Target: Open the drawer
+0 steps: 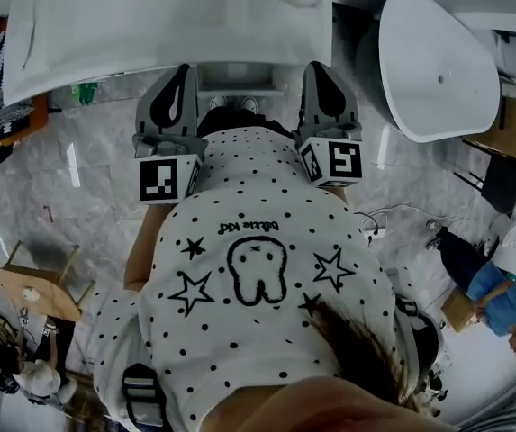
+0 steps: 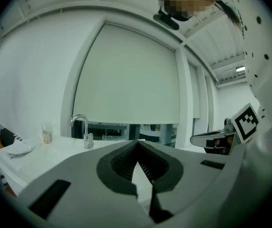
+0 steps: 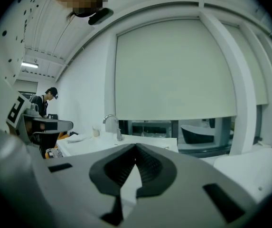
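Observation:
In the head view both grippers are held up side by side in front of the person's dotted white shirt, pointing at a white vanity counter (image 1: 194, 34). Between them, under the counter's edge, a narrow strip of cabinet front (image 1: 239, 79) shows; I cannot make out a drawer or a handle on it. The left gripper (image 1: 178, 72) has its jaws together with nothing between them, as the left gripper view confirms (image 2: 136, 142). The right gripper (image 1: 322, 70) is likewise shut and empty (image 3: 136, 146). Both gripper views look level over the countertop at a chrome faucet (image 2: 81, 125) (image 3: 112, 123).
A white bathtub (image 1: 438, 61) stands at the right of the vanity. A wooden stool (image 1: 37, 286) sits on the marble floor at the left. A person in blue (image 1: 496, 300) crouches at the far right. A small cup (image 2: 46, 134) and a cloth (image 2: 19, 147) lie on the counter.

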